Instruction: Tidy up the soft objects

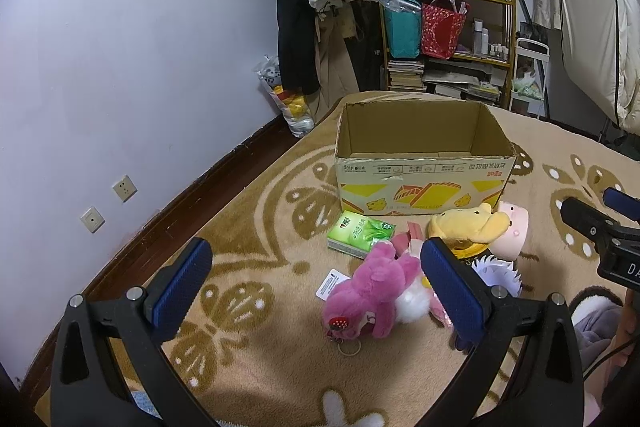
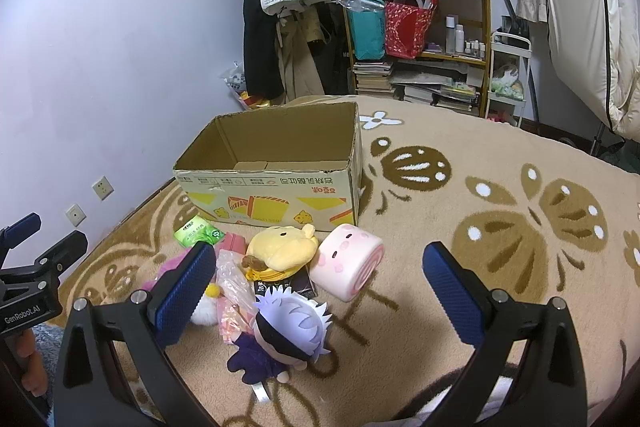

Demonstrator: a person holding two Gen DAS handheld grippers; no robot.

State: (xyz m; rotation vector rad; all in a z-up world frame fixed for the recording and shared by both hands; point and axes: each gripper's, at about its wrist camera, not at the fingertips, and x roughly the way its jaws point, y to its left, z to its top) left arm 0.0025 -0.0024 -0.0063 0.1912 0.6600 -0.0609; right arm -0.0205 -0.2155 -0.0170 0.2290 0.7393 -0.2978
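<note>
Left wrist view: my left claw hangs wide open and empty above a pink plush toy lying on the blanket just before an empty cardboard box. My right claw is equally wide and empty. I judge the toy light and squashy, best pinched across its round body.

Open-topped cardboard box behind clustered plush toys; bare blanket rightward.
</note>
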